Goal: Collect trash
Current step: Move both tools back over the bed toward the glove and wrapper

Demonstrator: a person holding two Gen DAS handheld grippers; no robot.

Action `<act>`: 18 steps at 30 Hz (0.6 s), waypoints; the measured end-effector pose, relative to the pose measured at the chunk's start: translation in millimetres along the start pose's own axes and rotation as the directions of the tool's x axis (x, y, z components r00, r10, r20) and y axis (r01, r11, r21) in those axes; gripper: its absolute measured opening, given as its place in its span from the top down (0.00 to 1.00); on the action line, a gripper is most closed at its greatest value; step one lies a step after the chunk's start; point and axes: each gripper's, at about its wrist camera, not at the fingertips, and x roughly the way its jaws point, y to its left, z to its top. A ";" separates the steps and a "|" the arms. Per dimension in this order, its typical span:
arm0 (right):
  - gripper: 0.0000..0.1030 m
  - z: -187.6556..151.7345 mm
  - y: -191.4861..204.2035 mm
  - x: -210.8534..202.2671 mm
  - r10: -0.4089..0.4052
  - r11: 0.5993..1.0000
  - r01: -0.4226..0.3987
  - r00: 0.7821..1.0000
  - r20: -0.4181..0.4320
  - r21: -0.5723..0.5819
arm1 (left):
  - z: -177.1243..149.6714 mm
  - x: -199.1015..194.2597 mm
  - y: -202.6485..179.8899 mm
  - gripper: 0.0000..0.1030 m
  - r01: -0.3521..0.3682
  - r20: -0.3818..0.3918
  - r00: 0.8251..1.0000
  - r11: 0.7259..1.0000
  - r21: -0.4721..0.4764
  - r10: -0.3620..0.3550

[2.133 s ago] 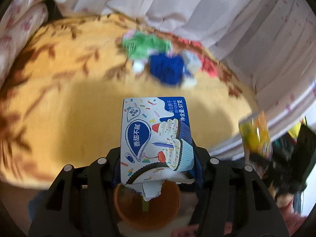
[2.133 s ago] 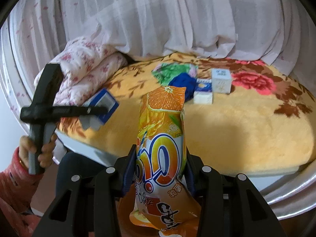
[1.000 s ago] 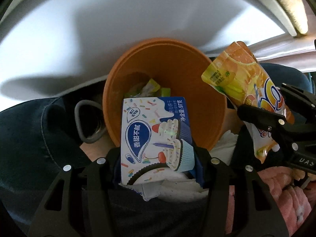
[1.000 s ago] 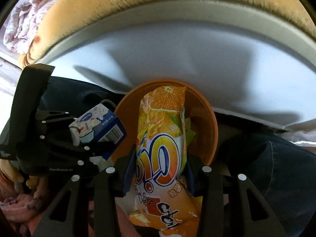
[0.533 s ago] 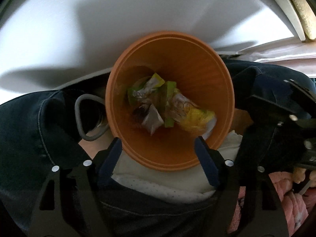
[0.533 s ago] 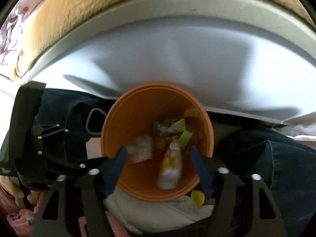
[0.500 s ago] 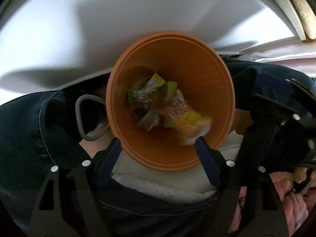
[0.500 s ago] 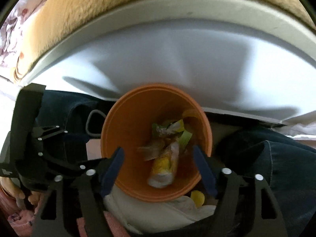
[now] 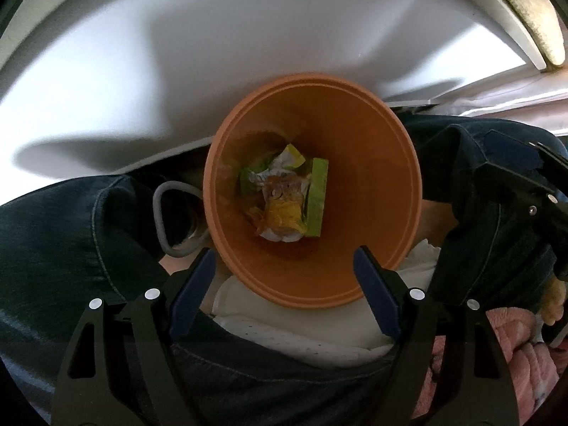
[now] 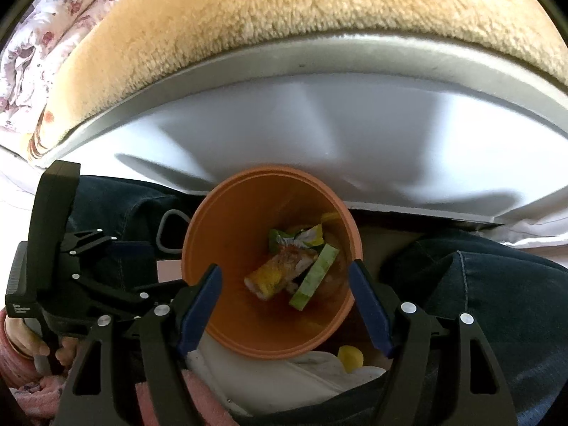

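An orange bin (image 9: 390, 163) stands on the floor between a person's legs. Straight above it my left gripper (image 9: 284, 252) hangs open, nothing between its blue pads. At the bottom of the bin lie an orange snack bag (image 9: 284, 213), a green box (image 9: 317, 198) and crumpled wrappers. In the right wrist view my right gripper (image 10: 285, 267) is also open and empty over the same bin (image 10: 220, 234), with the snack bag (image 10: 273, 277) and green box (image 10: 314, 277) below. I cannot make out the blue-and-white cookie box.
A bed with a yellow plush blanket (image 10: 284, 17) and a white side panel (image 10: 319, 135) rises just behind the bin. Legs in jeans (image 9: 71, 241) flank it on both sides. A grey loop (image 9: 165, 213) lies at its left, and white cloth (image 9: 301, 333) lies in front.
Both grippers opened over the bin. The cookie box left the left gripper and the orange snack bag left the right one; the bag now lies inside the bin.
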 end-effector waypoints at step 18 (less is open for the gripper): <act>0.22 56.9 24.9 -119.6 0.019 0.996 0.014 0.933 0.359 -0.091 | 10.5 -142.1 -7.9 0.16 -0.029 0.390 0.921 0.999 0.046 0.009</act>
